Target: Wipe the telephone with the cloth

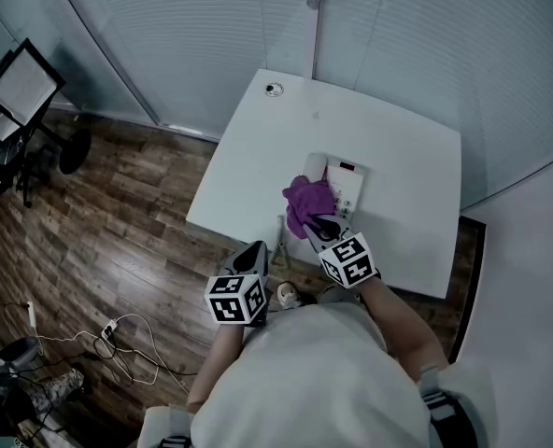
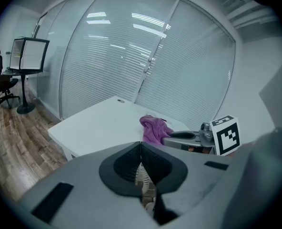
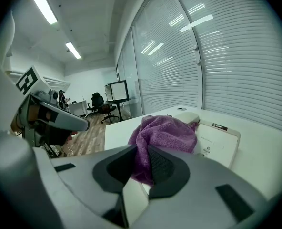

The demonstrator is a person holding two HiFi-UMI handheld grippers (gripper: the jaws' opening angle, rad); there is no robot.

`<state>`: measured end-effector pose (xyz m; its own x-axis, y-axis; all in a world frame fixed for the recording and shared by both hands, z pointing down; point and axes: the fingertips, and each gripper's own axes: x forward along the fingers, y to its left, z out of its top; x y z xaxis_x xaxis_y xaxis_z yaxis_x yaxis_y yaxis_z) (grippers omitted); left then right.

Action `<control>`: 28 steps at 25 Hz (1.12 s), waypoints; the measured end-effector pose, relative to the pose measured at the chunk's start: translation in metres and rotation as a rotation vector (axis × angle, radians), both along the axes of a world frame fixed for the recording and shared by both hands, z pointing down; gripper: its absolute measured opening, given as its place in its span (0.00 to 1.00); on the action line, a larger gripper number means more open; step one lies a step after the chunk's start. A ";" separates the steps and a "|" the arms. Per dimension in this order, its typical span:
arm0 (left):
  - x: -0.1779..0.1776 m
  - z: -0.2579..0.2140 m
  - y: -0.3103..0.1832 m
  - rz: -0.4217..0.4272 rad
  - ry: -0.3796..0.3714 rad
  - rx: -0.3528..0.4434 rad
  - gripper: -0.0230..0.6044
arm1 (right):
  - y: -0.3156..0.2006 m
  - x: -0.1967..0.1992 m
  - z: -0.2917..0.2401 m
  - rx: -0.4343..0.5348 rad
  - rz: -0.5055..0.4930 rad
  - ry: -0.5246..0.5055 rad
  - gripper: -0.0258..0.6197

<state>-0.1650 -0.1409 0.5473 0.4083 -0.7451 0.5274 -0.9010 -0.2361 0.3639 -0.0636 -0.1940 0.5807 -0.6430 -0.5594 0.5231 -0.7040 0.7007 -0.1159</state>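
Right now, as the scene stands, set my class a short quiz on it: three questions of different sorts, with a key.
1. True or false: the left gripper holds the purple cloth.
2. Multiple choice: the cloth lies on (a) a keyboard, (b) the white telephone, (c) a plate.
3. Fill in: the right gripper has its jaws shut on the ____.
Key: 1 false, its jaws are shut with nothing between them; 2 b; 3 cloth.
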 end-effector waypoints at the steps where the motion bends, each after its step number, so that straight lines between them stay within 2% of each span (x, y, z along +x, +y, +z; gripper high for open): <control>1: 0.000 0.001 0.001 -0.001 0.001 0.000 0.07 | 0.002 -0.001 0.001 -0.005 -0.003 -0.001 0.16; 18: -0.005 0.001 0.011 -0.020 0.011 -0.003 0.07 | 0.036 -0.016 0.020 -0.085 -0.050 -0.015 0.16; 28: -0.004 0.001 0.010 -0.020 0.013 0.000 0.07 | 0.043 -0.018 0.015 -0.081 -0.051 -0.039 0.16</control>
<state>-0.1685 -0.1305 0.5487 0.4001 -0.7529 0.5225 -0.9008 -0.2181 0.3755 -0.0821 -0.1506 0.5957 -0.6906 -0.4819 0.5393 -0.6612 0.7229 -0.2006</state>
